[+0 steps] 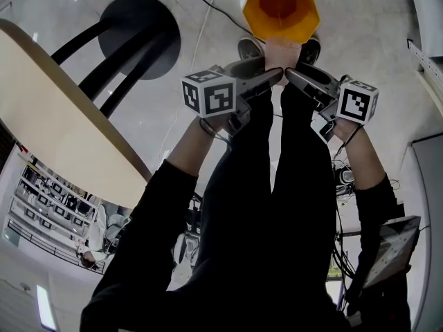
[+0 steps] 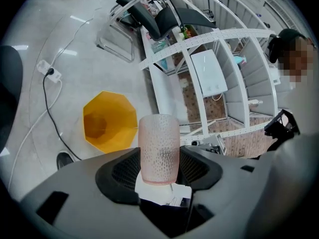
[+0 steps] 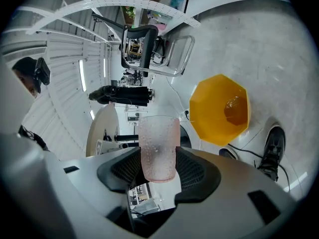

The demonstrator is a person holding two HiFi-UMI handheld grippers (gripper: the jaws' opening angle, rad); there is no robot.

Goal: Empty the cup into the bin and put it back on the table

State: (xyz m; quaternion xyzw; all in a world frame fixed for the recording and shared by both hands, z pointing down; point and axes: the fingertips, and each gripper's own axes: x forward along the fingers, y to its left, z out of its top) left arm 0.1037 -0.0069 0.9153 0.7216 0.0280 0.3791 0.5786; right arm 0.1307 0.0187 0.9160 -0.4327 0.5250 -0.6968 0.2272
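Observation:
A pink dimpled cup [image 1: 282,51] hangs above the floor just in front of the orange bin [image 1: 280,8]. Both grippers grip it from opposite sides. My left gripper [image 1: 271,73] is shut on the cup [image 2: 158,148], its black pads pressed to the cup's sides, and the bin [image 2: 109,121] lies below and to the left. My right gripper [image 1: 296,76] is likewise shut on the cup [image 3: 158,148], with the bin [image 3: 219,108] off to its right. The bin holds a little something at its bottom. Whether the cup has contents cannot be told.
A round beige table [image 1: 62,130] on a black pedestal base [image 1: 138,37] stands at the left. The person's shoes [image 1: 249,47] sit beside the bin. A cable [image 1: 201,19] and a power strip [image 2: 50,72] lie on the floor. White shelving [image 2: 219,59] rises beyond.

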